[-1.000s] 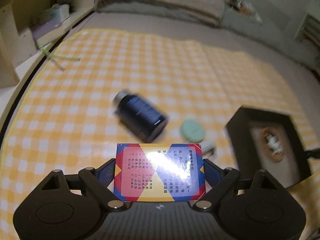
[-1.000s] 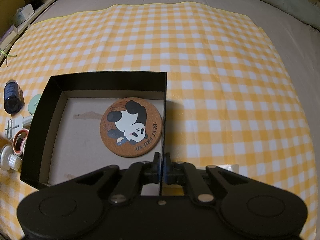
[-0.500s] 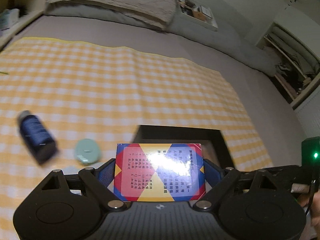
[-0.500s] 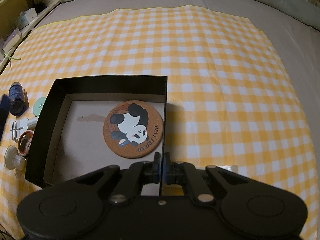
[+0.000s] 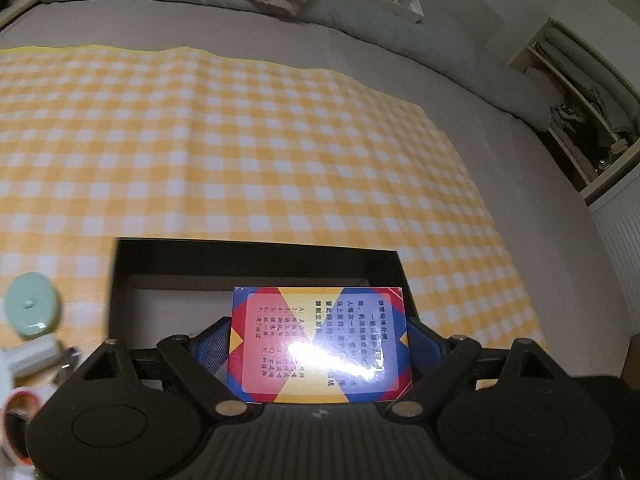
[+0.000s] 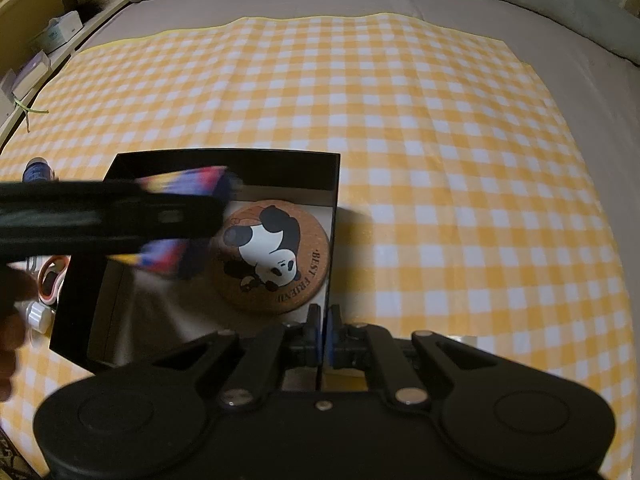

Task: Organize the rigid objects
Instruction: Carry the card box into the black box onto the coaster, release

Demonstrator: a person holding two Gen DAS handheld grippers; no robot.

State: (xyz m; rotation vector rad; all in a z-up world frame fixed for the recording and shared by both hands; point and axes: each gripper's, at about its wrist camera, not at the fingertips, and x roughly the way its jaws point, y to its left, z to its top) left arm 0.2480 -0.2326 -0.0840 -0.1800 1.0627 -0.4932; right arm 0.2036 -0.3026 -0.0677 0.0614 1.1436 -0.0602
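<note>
Card box [image 5: 320,344], red-blue-yellow with Chinese print, pinched in my left claw [image 5: 319,350] above the black tray [image 6: 224,160]. Right claw [image 6: 321,334] clamps the tray wall; panda coaster [image 6: 272,256] reads "BEST FRIEND".

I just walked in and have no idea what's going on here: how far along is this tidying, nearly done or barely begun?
Early, I'd say. Done: only the panda coaster lies in the black box. In hand: the left gripper carries a colourful card box over it, while the right gripper pinches the box's wall. Left: a dark bottle, a green lid and other small items beside the box.
</note>
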